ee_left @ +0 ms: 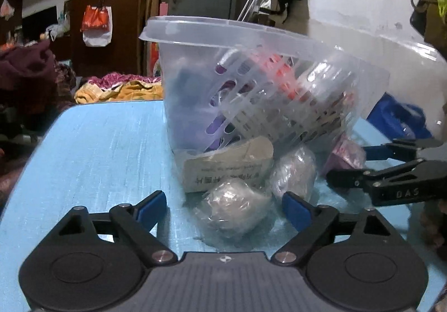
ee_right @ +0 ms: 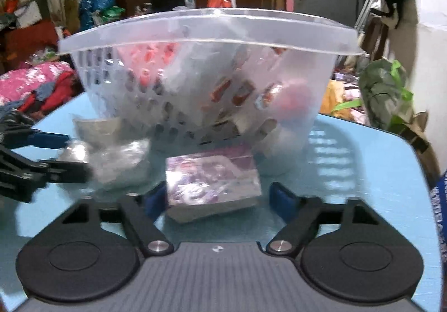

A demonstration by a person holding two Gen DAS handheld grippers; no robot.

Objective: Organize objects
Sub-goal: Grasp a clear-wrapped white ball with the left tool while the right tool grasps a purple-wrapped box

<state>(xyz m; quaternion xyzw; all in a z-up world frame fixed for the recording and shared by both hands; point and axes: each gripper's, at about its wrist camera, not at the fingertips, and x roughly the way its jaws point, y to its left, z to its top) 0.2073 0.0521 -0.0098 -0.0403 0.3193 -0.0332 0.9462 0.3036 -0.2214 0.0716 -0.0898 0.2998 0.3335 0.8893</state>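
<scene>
Cluttered room behind, blue table [ee_left: 83,144] under my grippers. My clear basket [ee_left: 251,66] stands mid-table, packets inside. In front of it lie a wrapped bundle [ee_left: 234,208] and a glossy box [ee_right: 212,183]. My left gripper [ee_left: 223,208] gapes around the bundle, pads apart from it. My right gripper [ee_right: 215,200] straddles the box; grip I cannot tell.

Dim indoor light with a blue cast. Glare on the bench [ee_left: 92,149] and wrapped packet [ee_right: 212,180]. The right view is motion-blurred; the basket [ee_right: 206,60] throws a slatted shadow. Fisheye bends the edges, dark corners.
</scene>
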